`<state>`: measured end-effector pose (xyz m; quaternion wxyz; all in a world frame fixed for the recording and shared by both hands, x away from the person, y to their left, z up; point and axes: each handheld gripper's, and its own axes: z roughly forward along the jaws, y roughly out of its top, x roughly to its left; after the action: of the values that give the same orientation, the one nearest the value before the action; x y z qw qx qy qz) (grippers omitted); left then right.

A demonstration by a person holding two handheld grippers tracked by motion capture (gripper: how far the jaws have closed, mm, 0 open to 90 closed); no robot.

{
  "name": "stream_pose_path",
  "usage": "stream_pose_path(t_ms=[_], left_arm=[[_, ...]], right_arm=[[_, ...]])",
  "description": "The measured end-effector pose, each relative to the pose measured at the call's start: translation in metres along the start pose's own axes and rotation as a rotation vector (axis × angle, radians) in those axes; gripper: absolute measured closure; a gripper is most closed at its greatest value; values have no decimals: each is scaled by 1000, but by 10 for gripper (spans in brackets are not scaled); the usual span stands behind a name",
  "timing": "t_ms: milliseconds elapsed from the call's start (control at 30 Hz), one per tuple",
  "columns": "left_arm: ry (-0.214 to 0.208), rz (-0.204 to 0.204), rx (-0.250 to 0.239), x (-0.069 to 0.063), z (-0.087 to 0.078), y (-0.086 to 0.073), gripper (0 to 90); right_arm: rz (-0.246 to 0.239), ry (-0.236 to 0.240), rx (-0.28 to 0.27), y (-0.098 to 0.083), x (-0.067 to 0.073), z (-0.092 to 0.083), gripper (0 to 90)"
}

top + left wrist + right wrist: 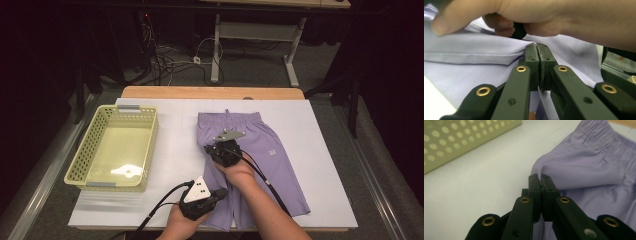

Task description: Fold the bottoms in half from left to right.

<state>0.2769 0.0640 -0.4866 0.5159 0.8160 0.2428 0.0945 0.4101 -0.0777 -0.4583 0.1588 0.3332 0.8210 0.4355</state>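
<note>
**A:** where are the shorts (260,160)?

**B:** flat on my white table (170,150), right of the basket (112,147). My left gripper (537,50) pinches the leg hem, my right gripper (539,178) pinches the side edge near the waistband.

Overhead light is hitting the white table (165,165) evenly, while the room around it is sitting almost black. A bright glare patch is showing on the floor of the yellow basket (112,146). Shadows under the hands are staying soft and short. In the left gripper view the hand (529,12) up close is blurring out, and the purple shorts (474,50) are looking soft. In the right gripper view the basket (461,137) is going out of focus; near jaw links are blurring too.
</note>
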Motion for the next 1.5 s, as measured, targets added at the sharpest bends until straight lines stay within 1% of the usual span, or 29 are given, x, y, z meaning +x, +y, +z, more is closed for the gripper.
stream_pose_path(t_ms=[100,167,233,267,367,467,600,700,800,867,900,933,967,1033,1067,1133,1200,1233,1267,1333,1433,1500], left_arm=[[15,16,-35,-2,-3,-1,859],[18,6,-47,-3,-5,0,859],[18,1,-48,-4,-6,3,859],[17,3,-51,-5,-7,7,859],[20,33,-66,-9,-10,19,859],[15,61,-71,-15,-7,34,859],[-15,78,-75,-24,7,49,858],[-47,96,-69,-30,23,58,858],[-73,114,-45,-36,42,65,858],[-81,119,-26,-40,55,67,858],[-75,118,-20,-42,61,68,848],[-75,112,-14,-43,66,67,816],[-80,106,-11,-43,70,67,816],[-91,97,1,-43,75,65,776],[-92,96,6,-42,75,64,739],[-93,87,3,-39,71,60,679],[-84,61,-8,-33,63,57,625],[-78,48,-22,-30,57,55,591],[-66,34,-38,-26,51,52,560],[-37,21,-60,-18,36,46,488],[30,3,-49,-2,14,36,390],[63,-13,-40,9,-3,27,347]], right_arm=[[-15,-14,-36,0,-2,-10,897],[-10,-26,-61,-1,-4,-17,897],[-7,-34,-87,-2,-7,-24,897],[-3,-43,-98,-2,-9,-29,897],[3,-66,-136,-2,-16,-43,898],[16,-90,-161,-2,-26,-60,897],[27,-118,-177,-5,-42,-84,897],[59,-140,-183,-13,-56,-100,897],[90,-161,-187,-25,-71,-113,897],[102,-175,-178,-34,-79,-118,897],[109,-178,-174,-38,-83,-120,897],[112,-186,-169,-43,-86,-122,897],[118,-196,-158,-47,-88,-122,897],[129,-204,-143,-56,-94,-121,897],[134,-208,-135,-60,-96,-121,897],[145,-214,-129,-67,-99,-120,897],[151,-219,-120,-73,-101,-119,897],[152,-222,-113,-75,-102,-118,897],[154,-223,-111,-76,-102,-117,897],[154,-224,-105,-79,-102,-117,897],[147,-226,-94,-81,-101,-115,897],[148,-229,-87,-83,-100,-115,896]])
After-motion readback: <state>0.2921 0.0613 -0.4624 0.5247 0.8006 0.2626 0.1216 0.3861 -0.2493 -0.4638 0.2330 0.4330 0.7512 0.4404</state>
